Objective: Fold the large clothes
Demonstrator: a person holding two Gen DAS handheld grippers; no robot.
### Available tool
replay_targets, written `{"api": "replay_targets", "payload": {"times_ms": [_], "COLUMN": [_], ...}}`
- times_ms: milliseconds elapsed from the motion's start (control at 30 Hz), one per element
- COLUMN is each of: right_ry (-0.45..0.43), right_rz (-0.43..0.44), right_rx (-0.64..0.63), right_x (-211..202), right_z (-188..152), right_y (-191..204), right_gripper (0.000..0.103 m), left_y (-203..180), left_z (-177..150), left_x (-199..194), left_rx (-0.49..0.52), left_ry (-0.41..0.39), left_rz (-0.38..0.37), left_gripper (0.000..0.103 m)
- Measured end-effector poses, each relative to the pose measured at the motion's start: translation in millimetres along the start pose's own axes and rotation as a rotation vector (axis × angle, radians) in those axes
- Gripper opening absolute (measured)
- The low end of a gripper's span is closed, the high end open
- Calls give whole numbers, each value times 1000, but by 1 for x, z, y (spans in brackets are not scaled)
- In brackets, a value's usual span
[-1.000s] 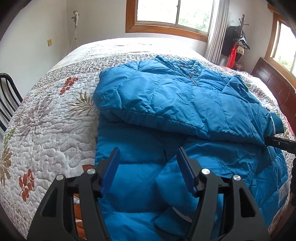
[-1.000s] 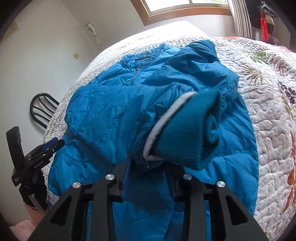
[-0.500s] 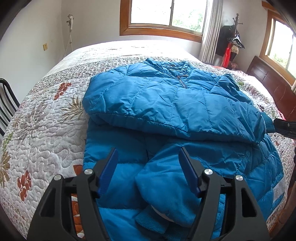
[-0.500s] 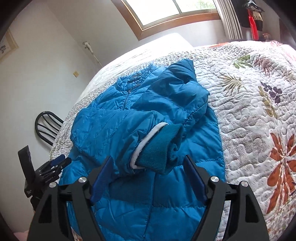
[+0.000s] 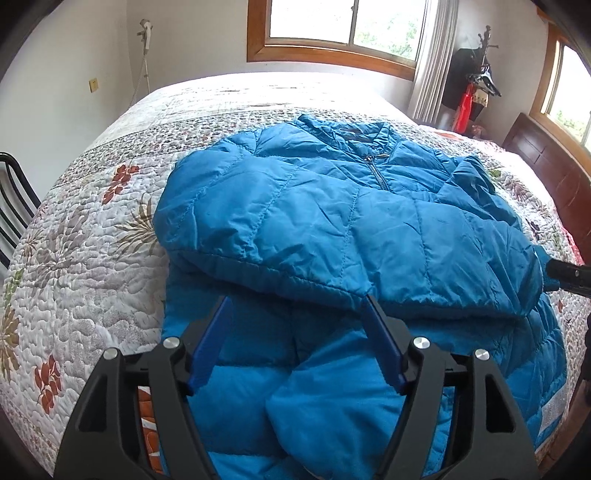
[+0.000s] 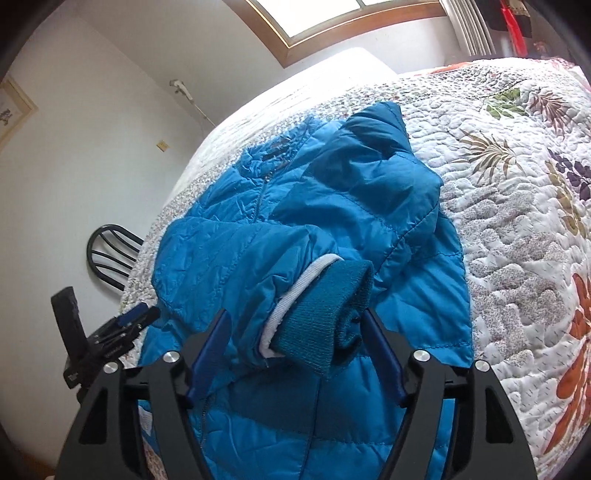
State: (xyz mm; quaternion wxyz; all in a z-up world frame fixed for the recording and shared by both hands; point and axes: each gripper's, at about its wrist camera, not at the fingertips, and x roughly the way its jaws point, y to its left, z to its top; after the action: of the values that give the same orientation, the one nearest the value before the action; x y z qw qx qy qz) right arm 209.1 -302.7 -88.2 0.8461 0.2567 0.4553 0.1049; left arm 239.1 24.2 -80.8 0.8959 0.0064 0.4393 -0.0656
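Between the blue fingers of our left gripper we see only jacket cloth lying below; the fingers stand wide, are opening further, and hold nothing. On our right gripper the fingers are closing, with the knit cuff of a sleeve lying between them, though the pads do not press on it and whether the right finger brushes the cuff we cannot tell. The blue puffer jacket lies flat on the bed, zipped front up, its long axis running away from us with the collar at the far end, toward the window. One sleeve is folded across the chest and covers the lower part of the zip; the other sleeve comes toward the left gripper, and its end is hidden behind the gripper body. The jacket's near hem is cut off by the frame's lower edge in both views. A black chair shows partly beside the bed, and the coat rack in the corner is too small to make out.
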Motion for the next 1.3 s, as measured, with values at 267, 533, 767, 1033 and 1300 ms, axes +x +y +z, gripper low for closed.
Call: {"api": "replay_targets", "payload": {"times_ms": [267, 533, 767, 1033, 1300], "right_ry": [-55, 7, 0, -175, -101], "right_rz": [14, -68, -90, -231, -184], "right_rx": [-20, 18, 1, -78, -183], "right_x": [-26, -18, -17, -71, -25], "right_z": [-25, -55, -56, -49, -15], "right_y": [-7, -32, -32, -1, 34], "right_gripper": [14, 14, 24, 27, 27], "left_y": [-7, -9, -5, -13, -19], "left_z": [-1, -2, -6, -1, 34], "left_x": [-8, 10, 21, -11, 27], "left_rx": [33, 53, 34, 53, 58], "left_ry": [-44, -11, 31, -44, 11], "left_rz": [40, 29, 9, -12, -18], "left_gripper": [71, 71, 72, 72, 73]}}
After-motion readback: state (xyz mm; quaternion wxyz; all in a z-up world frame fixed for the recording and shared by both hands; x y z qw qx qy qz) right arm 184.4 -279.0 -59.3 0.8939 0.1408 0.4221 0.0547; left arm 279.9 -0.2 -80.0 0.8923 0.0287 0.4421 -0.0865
